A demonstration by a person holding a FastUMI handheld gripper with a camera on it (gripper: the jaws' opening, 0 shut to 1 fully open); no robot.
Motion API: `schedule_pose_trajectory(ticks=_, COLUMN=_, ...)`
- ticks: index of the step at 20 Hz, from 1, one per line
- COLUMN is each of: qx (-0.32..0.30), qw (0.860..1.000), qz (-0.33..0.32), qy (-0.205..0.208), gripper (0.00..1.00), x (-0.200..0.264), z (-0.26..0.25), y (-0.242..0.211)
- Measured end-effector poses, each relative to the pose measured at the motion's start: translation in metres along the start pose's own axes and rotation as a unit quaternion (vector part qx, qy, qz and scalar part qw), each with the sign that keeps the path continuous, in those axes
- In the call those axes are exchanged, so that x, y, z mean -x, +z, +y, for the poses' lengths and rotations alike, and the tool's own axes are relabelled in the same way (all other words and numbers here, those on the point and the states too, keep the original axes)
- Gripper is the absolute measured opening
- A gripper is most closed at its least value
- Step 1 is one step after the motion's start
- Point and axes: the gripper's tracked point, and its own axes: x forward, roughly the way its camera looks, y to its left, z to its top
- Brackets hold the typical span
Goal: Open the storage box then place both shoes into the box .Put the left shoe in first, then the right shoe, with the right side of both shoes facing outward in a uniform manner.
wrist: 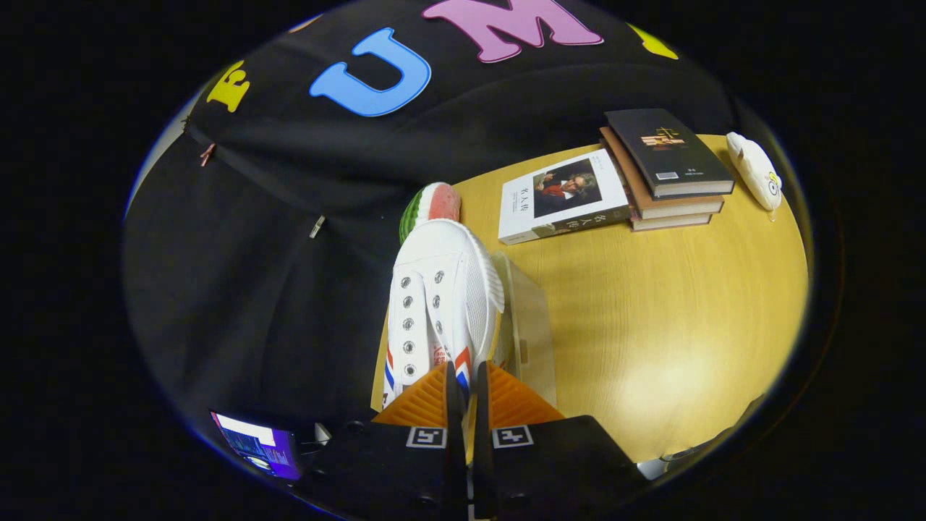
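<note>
Tongs (466,376) are nearly closed, the two fingers pinching the heel-side rim of a white shoe (438,289) between them, so the shoe is held up off the table (651,304) and points away from the fingers with its toe farthest off. Its eyelets run in two rows up the top, with no lace through them that I can see, and red and blue stripes show on both sides close to the fingertips. Just to the right of the shoe and below it stands a clear storage box (532,333), its pale wall almost touching the ribbed edge of the sole; whether its lid is open I cannot tell from here. Beyond the toe, at the far edge of the table, sits a watermelon-slice toy (432,206). Farther right lies a white book (561,197) with a portrait on its cover, and beside it a stack of books (669,170) topped by a dark one. A small white plush toy (756,172) rests just past the stack. Down by the left finger a lit screen (257,443) glows.
</note>
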Motion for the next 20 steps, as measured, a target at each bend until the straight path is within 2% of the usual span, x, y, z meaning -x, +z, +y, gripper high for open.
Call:
schedule_pose_trajectory(ticks=3, qx=0.039, qw=0.999, qz=0.002, qy=-0.032, gripper=0.08, x=-0.015, z=0.004, y=-0.006)
schedule_pose_trajectory(ticks=9, qx=0.043, qw=0.997, qz=0.01, qy=-0.063, gripper=0.09, x=-0.035, z=0.001, y=-0.015)
schedule_pose_trajectory(ticks=11, qx=0.036, qw=0.998, qz=0.014, qy=-0.042, gripper=0.15, x=-0.035, z=0.012, y=-0.017)
schedule_pose_trajectory(ticks=13, qx=0.005, qw=1.0, qz=-0.01, qy=-0.004, gripper=0.39, x=-0.028, z=0.035, y=-0.005)
schedule_pose_trajectory(ticks=16, qx=0.022, qw=0.998, qz=-0.057, qy=-0.018, gripper=0.99, x=-0.013, z=0.03, y=0.017)
schedule_pose_trajectory(ticks=20, qx=0.073, qw=0.986, qz=-0.141, qy=-0.058, gripper=0.99, x=0.03, z=0.017, y=0.045)
